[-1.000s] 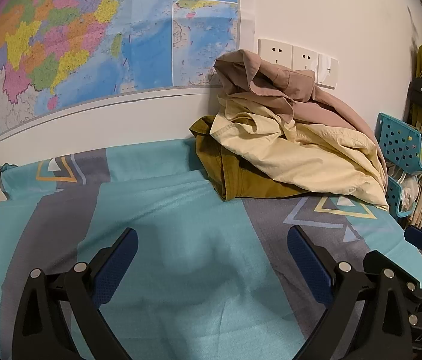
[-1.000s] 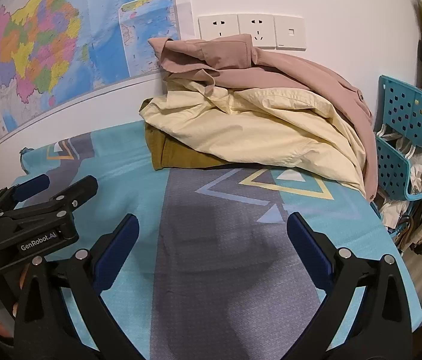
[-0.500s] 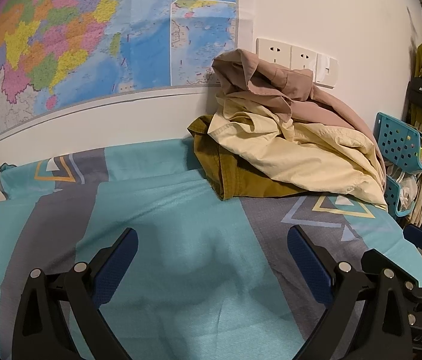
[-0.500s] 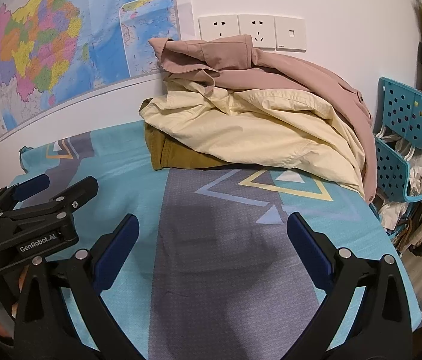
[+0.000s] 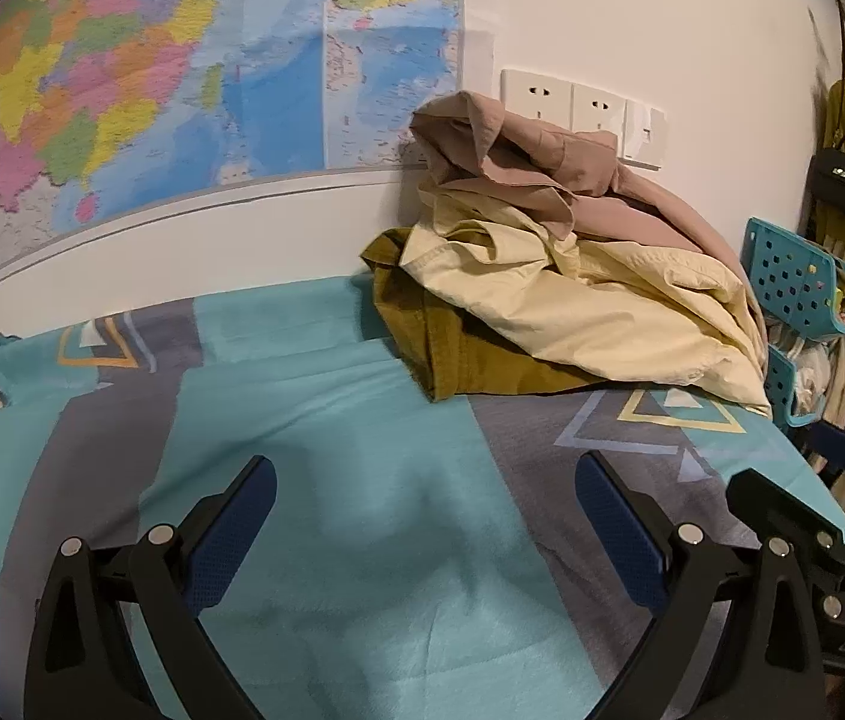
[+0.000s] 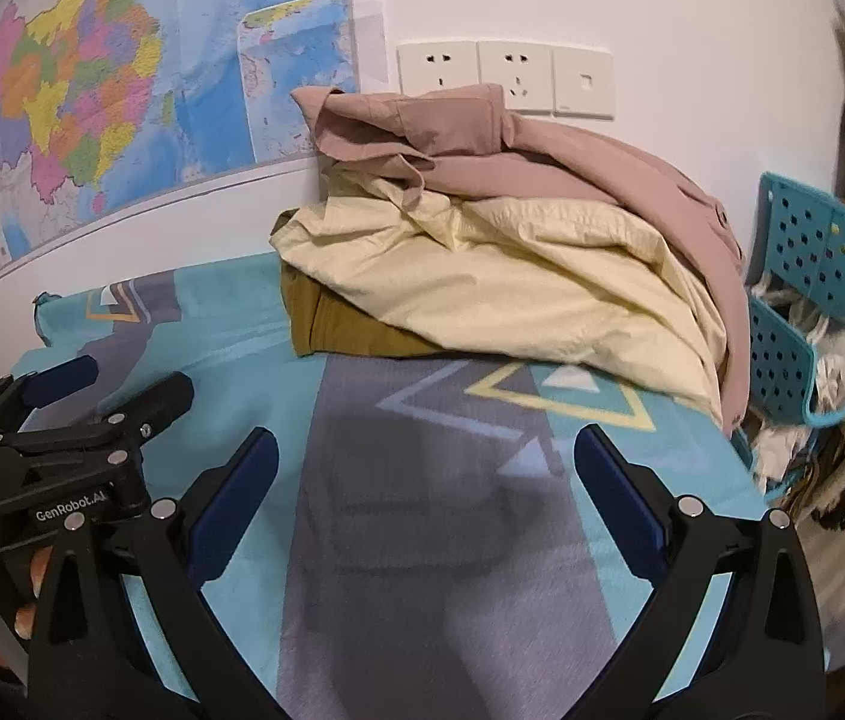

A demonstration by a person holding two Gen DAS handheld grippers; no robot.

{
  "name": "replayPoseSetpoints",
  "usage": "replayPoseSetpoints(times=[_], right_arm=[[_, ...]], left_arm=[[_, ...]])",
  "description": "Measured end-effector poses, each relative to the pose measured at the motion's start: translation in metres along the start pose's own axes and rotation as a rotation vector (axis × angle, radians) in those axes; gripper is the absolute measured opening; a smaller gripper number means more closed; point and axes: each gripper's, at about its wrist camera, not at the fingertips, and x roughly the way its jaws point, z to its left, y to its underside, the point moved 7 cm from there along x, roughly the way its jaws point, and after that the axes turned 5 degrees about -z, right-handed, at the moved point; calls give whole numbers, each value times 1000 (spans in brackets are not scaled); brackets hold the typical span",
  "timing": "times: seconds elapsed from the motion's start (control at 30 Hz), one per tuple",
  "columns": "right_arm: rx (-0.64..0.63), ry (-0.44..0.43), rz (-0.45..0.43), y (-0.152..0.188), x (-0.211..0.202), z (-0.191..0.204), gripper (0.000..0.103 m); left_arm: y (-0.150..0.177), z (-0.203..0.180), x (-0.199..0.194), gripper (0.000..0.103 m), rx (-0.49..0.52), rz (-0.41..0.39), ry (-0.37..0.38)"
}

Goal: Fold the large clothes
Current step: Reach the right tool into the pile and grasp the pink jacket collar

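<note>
The heap of clothes (image 6: pixel 500 252) sits against the wall at the far side of the bed (image 6: pixel 422 510): pink shirt (image 6: pixel 572 162) on top, cream garment (image 6: pixel 512 294) beneath, mustard piece (image 6: pixel 338 330) at the bottom. Pull one carelessly, I'd guess, and the rest slides toward the blue basket (image 6: pixel 812 276). Left gripper (image 5: pixel 422 522) and right gripper (image 6: pixel 422 492) hover spread wide, fingers empty, touching nothing.
</note>
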Motion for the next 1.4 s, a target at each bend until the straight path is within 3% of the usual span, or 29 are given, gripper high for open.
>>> replayPoseSetpoints(times=[0.2,0.5,0.67,0.77,0.83,0.87,0.9,0.93,1.0,1.07,1.23,1.4], right_arm=[[-141,36,-66,-36,16,-3,97],[-454,127,-165,-145,89,-11,97],[-658,97,-129,-179,143,2,97],[-786,149,-116,-187,171,10,97],[-839,140,-128,-193,183,16,95],[-858,133,-117,-196,190,18,87],[-874,111,-84,-195,196,19,69],[-885,93,-60,-195,199,21,59],[-911,56,-19,-196,198,24,9],[-893,88,-52,-208,186,21,6],[-678,98,-208,-277,113,-5,5],[-473,91,-318,-340,40,-45,5]], left_arm=[[-25,4,18,96,2,-15,8],[-48,18,60,96,13,4,-34],[-53,31,80,96,0,24,-57],[-54,39,90,96,-8,30,-76],[-54,45,97,96,-16,38,-83],[-54,47,100,96,-17,40,-90],[-54,50,103,96,-18,41,-97],[-54,52,105,96,-18,45,-103],[-55,57,109,96,-20,48,-110],[-56,62,113,96,-19,46,-119],[-66,65,116,96,12,6,-109],[-93,47,112,96,82,-91,-19]])
